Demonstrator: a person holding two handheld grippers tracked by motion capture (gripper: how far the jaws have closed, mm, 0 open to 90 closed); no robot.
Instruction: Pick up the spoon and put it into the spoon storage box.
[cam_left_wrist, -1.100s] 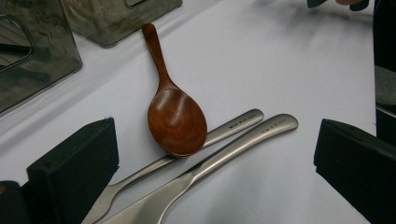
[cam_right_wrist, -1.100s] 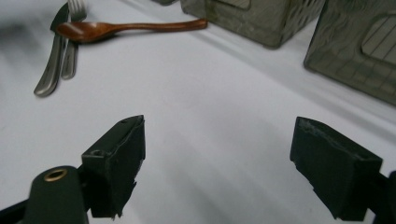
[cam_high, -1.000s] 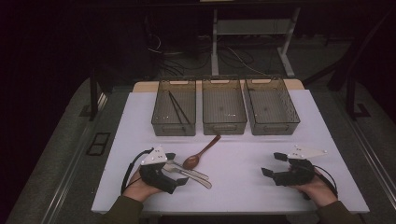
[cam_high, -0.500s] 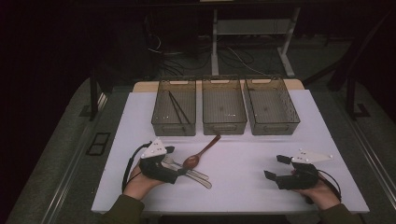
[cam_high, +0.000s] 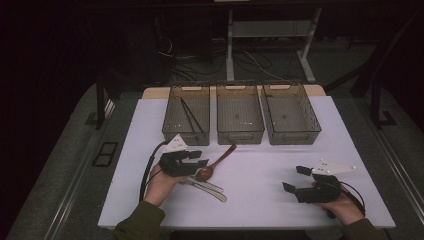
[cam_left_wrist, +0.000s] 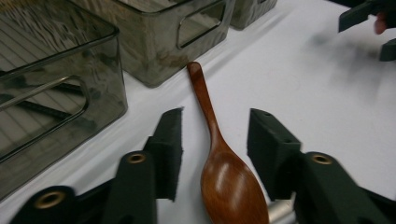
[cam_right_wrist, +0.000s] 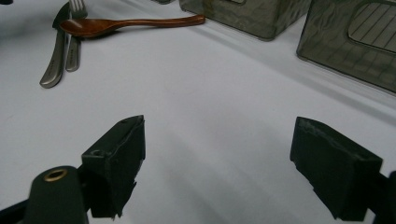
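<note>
Between your left gripper's (cam_left_wrist: 215, 154) jaws lies the wooden spoon (cam_left_wrist: 219, 158) on the counter (cam_high: 260, 170); they have just been closing but stand apart, not yet pressing it. Fork (cam_right_wrist: 74, 42) and knife (cam_right_wrist: 55, 49) lie beside it. Three bins (cam_high: 240, 114) await. Your right gripper (cam_right_wrist: 219, 163) rests apart, empty. Sorting looks barely begun.

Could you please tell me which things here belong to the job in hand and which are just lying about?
In the job: wooden spoon, between the jaws of the closing left gripper, not yet pinched.

Lying about: metal fork, knife, three bins, right gripper.
</note>
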